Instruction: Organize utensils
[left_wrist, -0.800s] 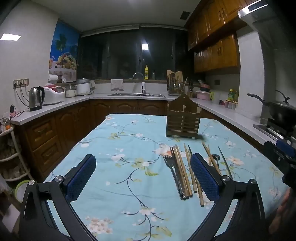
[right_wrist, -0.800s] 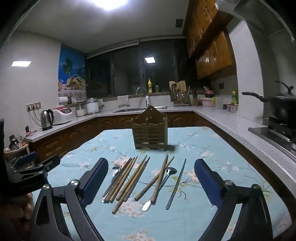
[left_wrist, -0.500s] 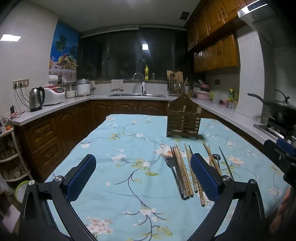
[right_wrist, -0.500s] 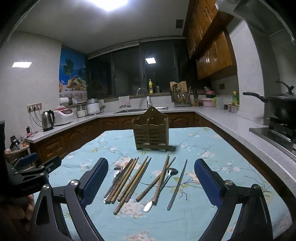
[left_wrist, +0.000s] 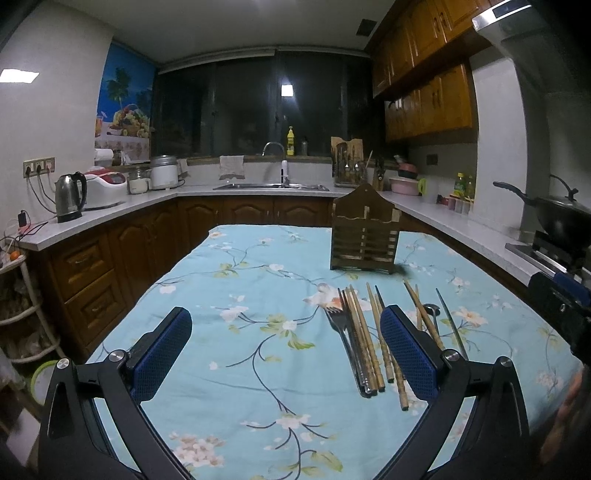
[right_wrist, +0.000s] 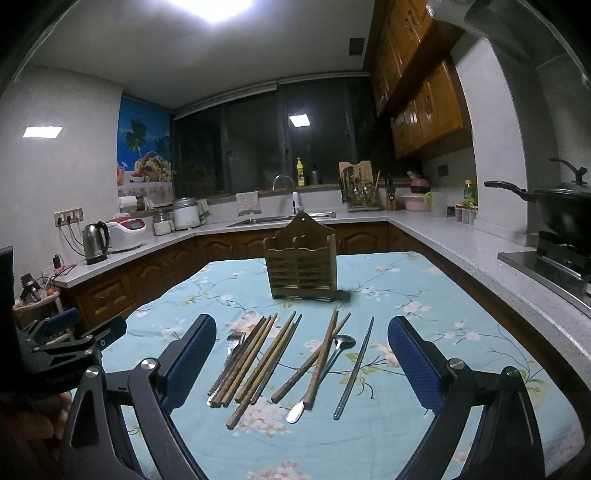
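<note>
Nearest of all, both grippers hang above the near edge of the table with their blue-padded fingers spread wide and nothing between them: the right gripper (right_wrist: 301, 363) frames the whole spread of cutlery, while the left gripper (left_wrist: 284, 350) sits off to the side, over bare floral tablecloth (left_wrist: 236, 295), with the utensils at its right finger.

Just beyond the fingertips the utensils lie loose on the cloth, roughly parallel and pointing away. From the left there is a steel fork (right_wrist: 231, 350) touching a tight bundle of wooden chopsticks (right_wrist: 251, 354), then a looser pair of wooden chopsticks (right_wrist: 321, 358) crossing over a steel spoon (right_wrist: 325, 373), and a pair of thin metal chopsticks (right_wrist: 356, 367) a little apart on the right.

All of these look light and rigid. The steel pieces are likely slick and lie very flat against soft cloth, so a pinch at mid-handle, where each balances, seems the surest hold; the fabric may bunch under a finger. The metal chopsticks, lying clear of the rest, look the easiest first pick. The bundled chopsticks touch one another, so closing on one may drag its neighbours or roll them.

Farther back, near the table's middle, stands the slatted wooden utensil holder (right_wrist: 301, 269), upright, with divided compartments that look empty; nothing lies between it and the cutlery. It looks light enough to tip if a utensil is jabbed against its front. Well behind, an electric kettle (right_wrist: 95, 242) sits on the counter and a black wok (right_wrist: 561, 210) on the stove at the right.
</note>
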